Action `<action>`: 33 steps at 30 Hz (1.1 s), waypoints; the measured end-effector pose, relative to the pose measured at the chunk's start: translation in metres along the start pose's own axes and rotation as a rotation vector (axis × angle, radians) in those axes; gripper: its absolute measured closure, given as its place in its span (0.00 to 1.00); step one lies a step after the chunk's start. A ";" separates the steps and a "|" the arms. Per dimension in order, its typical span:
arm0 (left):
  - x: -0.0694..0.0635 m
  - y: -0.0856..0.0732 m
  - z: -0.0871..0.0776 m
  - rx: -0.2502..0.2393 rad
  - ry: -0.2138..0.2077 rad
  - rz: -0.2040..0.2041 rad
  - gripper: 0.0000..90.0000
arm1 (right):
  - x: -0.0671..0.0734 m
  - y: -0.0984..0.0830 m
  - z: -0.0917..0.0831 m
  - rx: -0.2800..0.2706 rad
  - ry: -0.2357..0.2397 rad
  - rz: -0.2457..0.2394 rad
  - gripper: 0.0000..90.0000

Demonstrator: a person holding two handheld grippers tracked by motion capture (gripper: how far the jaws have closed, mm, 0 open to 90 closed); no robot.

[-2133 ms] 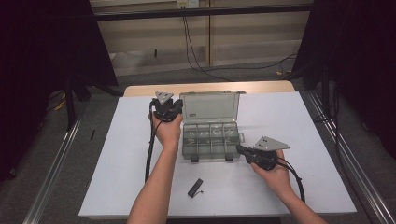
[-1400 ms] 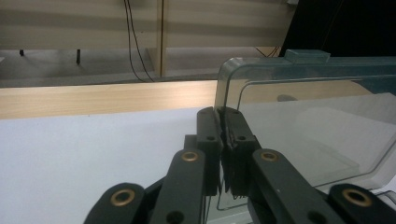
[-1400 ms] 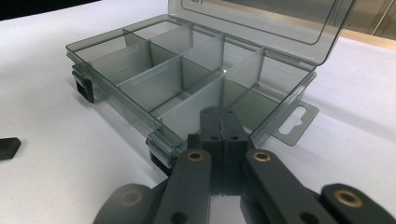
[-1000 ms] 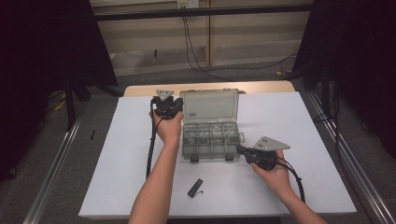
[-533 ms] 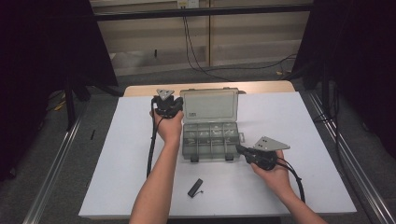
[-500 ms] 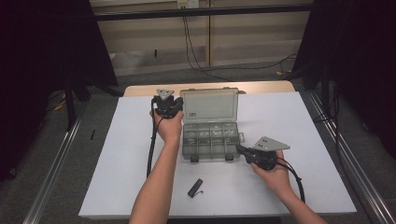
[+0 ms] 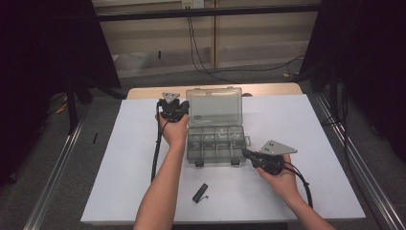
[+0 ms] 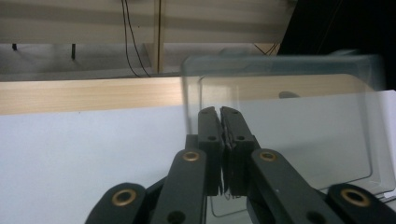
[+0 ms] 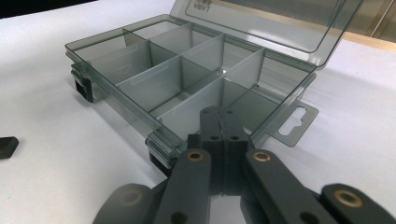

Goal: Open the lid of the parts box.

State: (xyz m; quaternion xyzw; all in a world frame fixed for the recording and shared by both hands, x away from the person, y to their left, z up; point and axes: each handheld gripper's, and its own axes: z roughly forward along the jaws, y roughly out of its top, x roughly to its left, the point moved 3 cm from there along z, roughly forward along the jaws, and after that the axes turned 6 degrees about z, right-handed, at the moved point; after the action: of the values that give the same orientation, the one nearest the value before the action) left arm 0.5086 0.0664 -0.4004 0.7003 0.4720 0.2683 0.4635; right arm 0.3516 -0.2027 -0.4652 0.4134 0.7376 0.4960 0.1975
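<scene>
The organizer box (image 7: pixel 216 143) sits mid-desk (image 7: pixel 119 163), lid (image 7: pixel 214 106) already up and leaning back. Left hand-held gripper (image 8: pixel 220 114), jaws pressed on the lid's left edge, props it. Right hand-held gripper (image 9: pixel 218 114), jaws pressed together, rests at the box's front right corner. Compartments look empty; loading them looks left to do.

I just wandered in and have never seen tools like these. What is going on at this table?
A person holds a two-jaw gripper in each hand at a white table. The left gripper, jaws shut, is at the raised clear lid of a grey compartment box. The right gripper, also shut, rests at the box's near right corner. The compartments look empty. A small black piece lies on the table nearby.
</scene>
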 end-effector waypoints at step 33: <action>0.001 -0.033 -0.045 -0.023 -0.116 0.037 0.66 | -0.003 0.004 -0.006 -0.014 -0.004 0.021 0.85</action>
State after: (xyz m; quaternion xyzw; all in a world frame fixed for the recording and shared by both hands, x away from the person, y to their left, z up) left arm 0.4585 0.0893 -0.4112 0.7179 0.4280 0.2411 0.4932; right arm 0.3512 -0.2079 -0.4597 0.4207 0.7295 0.5022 0.1966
